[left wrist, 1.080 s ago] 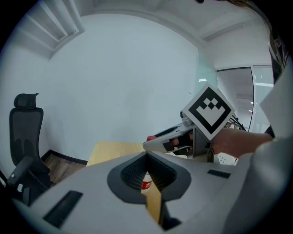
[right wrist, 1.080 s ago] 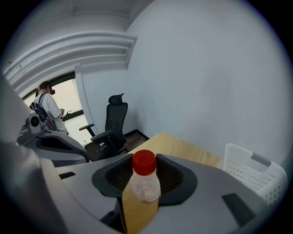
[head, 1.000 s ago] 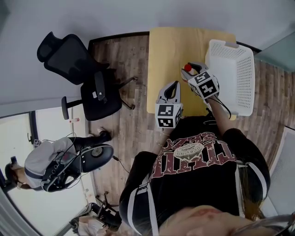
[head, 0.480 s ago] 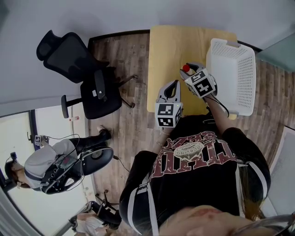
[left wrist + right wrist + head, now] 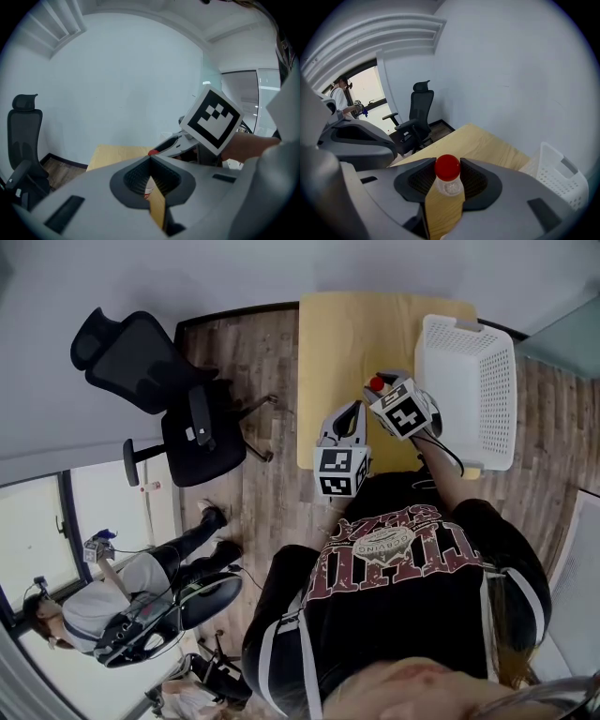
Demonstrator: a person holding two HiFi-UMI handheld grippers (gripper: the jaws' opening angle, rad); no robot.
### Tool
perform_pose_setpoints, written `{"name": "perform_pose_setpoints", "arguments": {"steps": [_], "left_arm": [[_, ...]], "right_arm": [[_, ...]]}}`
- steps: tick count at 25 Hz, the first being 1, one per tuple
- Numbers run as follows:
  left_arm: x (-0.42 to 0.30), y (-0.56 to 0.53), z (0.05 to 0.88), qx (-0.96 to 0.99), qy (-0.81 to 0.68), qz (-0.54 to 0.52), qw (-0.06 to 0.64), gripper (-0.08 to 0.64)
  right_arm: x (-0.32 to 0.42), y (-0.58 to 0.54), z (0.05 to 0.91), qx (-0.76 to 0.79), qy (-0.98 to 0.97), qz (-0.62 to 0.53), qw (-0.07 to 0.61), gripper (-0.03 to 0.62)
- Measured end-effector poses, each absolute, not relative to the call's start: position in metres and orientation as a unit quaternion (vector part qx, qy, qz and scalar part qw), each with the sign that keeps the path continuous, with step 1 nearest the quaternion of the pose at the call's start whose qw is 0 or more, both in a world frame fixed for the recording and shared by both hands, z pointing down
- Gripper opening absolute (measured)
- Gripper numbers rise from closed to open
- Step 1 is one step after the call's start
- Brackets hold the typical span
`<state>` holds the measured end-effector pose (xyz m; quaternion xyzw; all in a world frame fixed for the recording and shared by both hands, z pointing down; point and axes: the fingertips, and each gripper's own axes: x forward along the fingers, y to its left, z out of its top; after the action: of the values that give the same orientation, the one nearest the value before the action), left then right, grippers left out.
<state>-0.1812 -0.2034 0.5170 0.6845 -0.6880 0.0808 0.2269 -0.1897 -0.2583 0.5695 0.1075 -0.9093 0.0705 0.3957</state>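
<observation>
Right gripper [image 5: 449,165] clamped a clear red-capped bottle [image 5: 450,186] above the wooden table [image 5: 347,343], white basket [image 5: 469,390] at its three o'clock. Left gripper [image 5: 151,160] at eight o'clock, jaws together, empty.

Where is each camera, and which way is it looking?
Head view: on the person's head, looking down at table, left gripper, right gripper, shirt.
Left gripper view: on the left gripper, facing the wall; its shut jaws show.
Right gripper view: on the right gripper, facing the chair; jaws clamp the bottle.
Both gripper views share the chair.
</observation>
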Motion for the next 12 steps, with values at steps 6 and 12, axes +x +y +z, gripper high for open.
{"name": "perform_pose_setpoints", "arguments": {"steps": [6,12], "left_arm": [[-0.1803,-0.2028,0.5147,0.686,-0.688,0.08,0.224,0.048],[-0.1827,-0.199,0.5134,0.684,-0.69,0.077,0.224,0.048]], "right_arm": [[-0.185,-0.2558,0.5711,0.108,-0.909,0.068,0.396,0.169],[-0.1848,-0.2542,0.5691,0.108,-0.912,0.061,0.391,0.169]]}}
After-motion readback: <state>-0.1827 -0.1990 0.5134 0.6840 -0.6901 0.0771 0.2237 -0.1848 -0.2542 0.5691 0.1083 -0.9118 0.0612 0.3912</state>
